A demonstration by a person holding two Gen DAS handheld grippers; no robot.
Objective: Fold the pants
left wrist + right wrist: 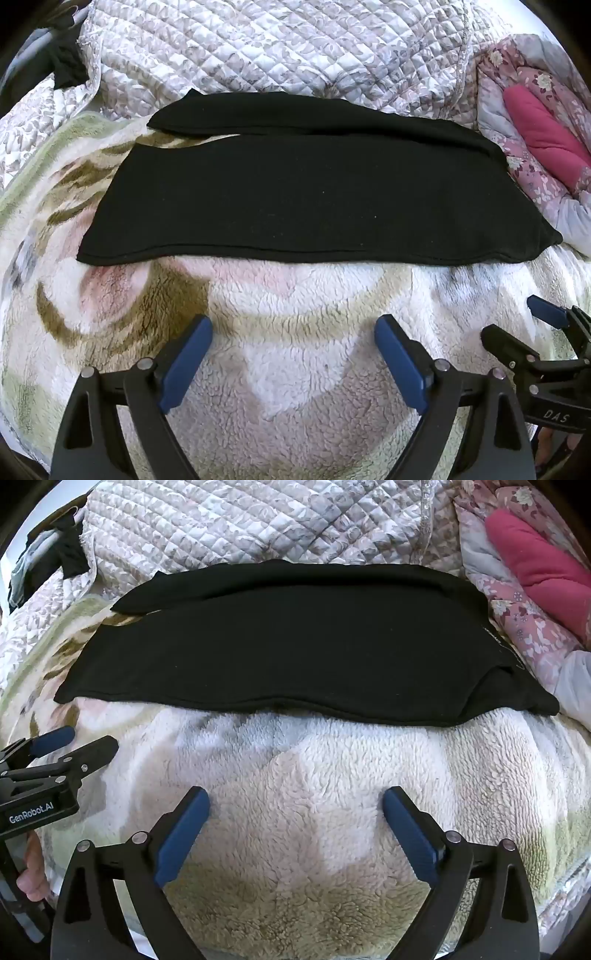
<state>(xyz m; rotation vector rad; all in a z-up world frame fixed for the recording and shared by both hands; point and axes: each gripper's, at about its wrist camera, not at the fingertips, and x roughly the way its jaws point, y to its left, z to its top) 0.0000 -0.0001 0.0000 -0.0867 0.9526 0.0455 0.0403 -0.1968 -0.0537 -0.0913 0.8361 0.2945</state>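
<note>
Both grippers are spread wide and holding nothing. The left gripper (293,326) hangs over the fuzzy fleece blanket (280,295) with its blue pads (188,362) well apart, and it's the same with the right gripper (296,799): jaws splayed, only fleece between them, not touching any fabric as far as I can tell.

The black pants (295,199) lie flat on the blanket just ahead of both grippers, stretched sideways across the view, with a strip of bare fleece between the fingertips and the near edge. In the left wrist view one leg lies closer and the other sits behind it, with a narrow gap showing at the left end. In the right wrist view the wider end of the pants (295,638) is off to the right.

Readable text: the left gripper's body says "GenRobot.AI" (31,818) when seen from the right camera, and the right gripper's body shows "DAS" (556,415) from the left camera.

Behind the pants there's a quilted floral bedspread (277,48), and at the right a pink flowered comforter (532,173) with a plain magenta piece (543,133) lying on it.
</note>
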